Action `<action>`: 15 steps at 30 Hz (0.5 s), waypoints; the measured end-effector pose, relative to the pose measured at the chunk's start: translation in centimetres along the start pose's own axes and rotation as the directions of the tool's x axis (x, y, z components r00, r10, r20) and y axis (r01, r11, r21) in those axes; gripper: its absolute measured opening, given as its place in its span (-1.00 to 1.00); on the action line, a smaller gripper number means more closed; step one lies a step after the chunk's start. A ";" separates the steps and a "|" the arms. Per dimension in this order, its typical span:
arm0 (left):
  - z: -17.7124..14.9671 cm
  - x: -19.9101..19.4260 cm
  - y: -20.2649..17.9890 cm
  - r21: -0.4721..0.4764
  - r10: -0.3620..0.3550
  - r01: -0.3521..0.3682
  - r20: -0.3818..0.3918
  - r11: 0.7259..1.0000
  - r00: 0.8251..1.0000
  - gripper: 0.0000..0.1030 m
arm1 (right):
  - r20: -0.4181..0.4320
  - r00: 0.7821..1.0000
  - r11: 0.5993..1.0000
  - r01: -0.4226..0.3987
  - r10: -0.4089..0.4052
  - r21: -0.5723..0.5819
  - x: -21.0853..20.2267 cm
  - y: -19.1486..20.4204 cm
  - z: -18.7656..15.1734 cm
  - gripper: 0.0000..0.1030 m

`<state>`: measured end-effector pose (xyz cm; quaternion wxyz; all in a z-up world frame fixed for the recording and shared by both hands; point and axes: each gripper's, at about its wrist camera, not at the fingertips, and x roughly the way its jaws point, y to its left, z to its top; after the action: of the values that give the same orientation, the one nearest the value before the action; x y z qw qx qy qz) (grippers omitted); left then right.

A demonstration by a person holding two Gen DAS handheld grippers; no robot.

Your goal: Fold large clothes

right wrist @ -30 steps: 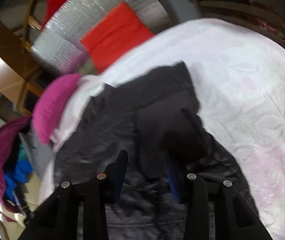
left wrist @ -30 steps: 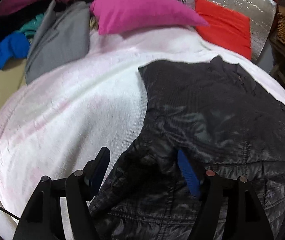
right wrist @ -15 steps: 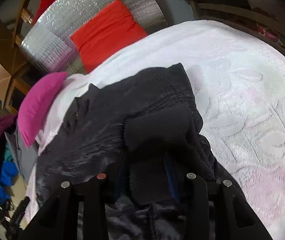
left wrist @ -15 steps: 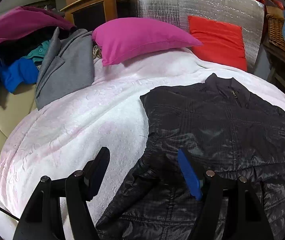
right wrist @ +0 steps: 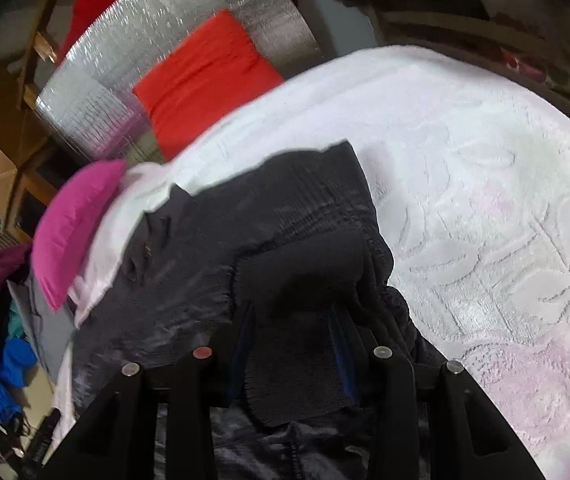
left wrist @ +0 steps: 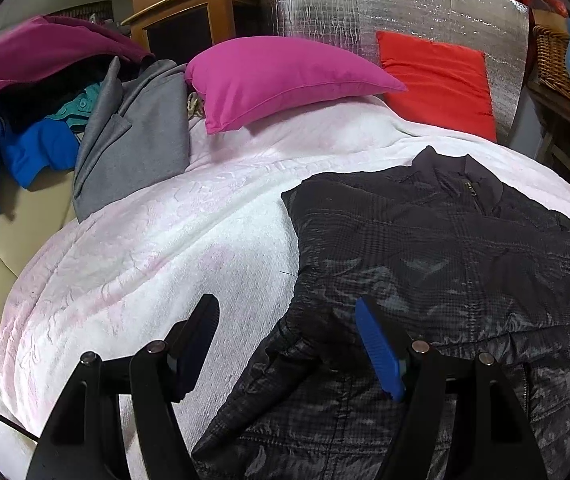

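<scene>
Two hand-held grippers work over a black jacket (left wrist: 445, 248) spread on a white blanket (left wrist: 165, 248) covering a bed. Left hand-held gripper (left wrist: 285, 344): jaws wide apart, nothing pressed between them; the jacket's left sleeve (left wrist: 269, 384) lies below the gap. Right hand-held gripper (right wrist: 289, 344): jaws narrowed onto the ribbed cuff (right wrist: 297, 376) of the jacket's other sleeve, which is clamped between the pads and lies over the jacket body. A pink pillow (left wrist: 281, 76) and a red pillow (left wrist: 437, 76) lie at the bed's head, with a grey coat (left wrist: 133, 136) beside them.
</scene>
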<state>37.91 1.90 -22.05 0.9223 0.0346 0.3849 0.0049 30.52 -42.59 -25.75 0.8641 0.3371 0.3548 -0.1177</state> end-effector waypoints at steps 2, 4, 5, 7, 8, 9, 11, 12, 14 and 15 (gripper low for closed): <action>0.0 0.3 0.0 0.001 0.002 -0.002 -0.007 1.000 1.000 0.40 | 0.048 0.998 1.000 -0.028 0.028 0.007 -0.5 0.0 0.2 -0.18; 0.0 0.6 -0.2 0.005 0.006 -0.006 -0.016 1.000 1.000 0.40 | 0.083 0.996 1.000 -0.016 0.014 0.020 -0.7 -0.4 0.6 -0.18; 0.0 0.8 -0.2 0.009 0.011 -0.010 -0.018 1.000 1.000 0.40 | 0.090 0.996 0.999 -0.028 0.025 0.029 -0.6 -0.6 0.9 -0.18; 0.0 1.1 -0.4 0.013 0.017 -0.017 -0.022 1.000 1.000 0.40 | 0.102 0.994 0.998 -0.046 0.042 0.040 -0.5 -0.9 1.3 -0.18; 0.1 1.2 -0.4 0.014 0.018 -0.018 -0.022 1.000 1.000 0.40 | 0.093 0.994 0.998 -0.056 0.052 0.042 -0.1 -0.9 1.5 -0.18; 0.1 1.3 -0.4 0.014 0.019 -0.019 -0.023 1.000 1.000 0.40 | 0.067 0.996 0.997 -0.066 0.062 0.049 0.5 -1.1 1.7 -0.18; 0.2 1.5 -0.5 0.015 0.019 -0.019 -0.027 1.000 0.999 0.40 | 0.025 0.999 0.997 -0.050 0.048 0.053 2.0 -1.1 1.6 -0.17; 0.3 1.5 -0.6 0.017 0.018 -0.017 -0.028 1.000 0.999 0.40 | 0.006 0.999 0.998 -0.044 0.043 0.052 2.6 -1.3 1.6 -0.17; 0.3 1.4 -0.8 0.022 0.018 -0.017 -0.024 1.000 1.000 0.40 | 0.001 0.999 0.998 -0.048 0.048 0.051 2.6 -1.5 1.7 -0.17; 0.3 1.4 -0.8 0.024 0.018 -0.017 -0.023 1.000 1.000 0.40 | 0.000 0.999 0.997 -0.052 0.052 0.053 2.3 -1.4 1.8 -0.18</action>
<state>39.07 1.10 -22.87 0.9173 0.0488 0.3951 0.0087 32.50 -44.78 -27.14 0.8575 0.3689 0.3432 -0.1045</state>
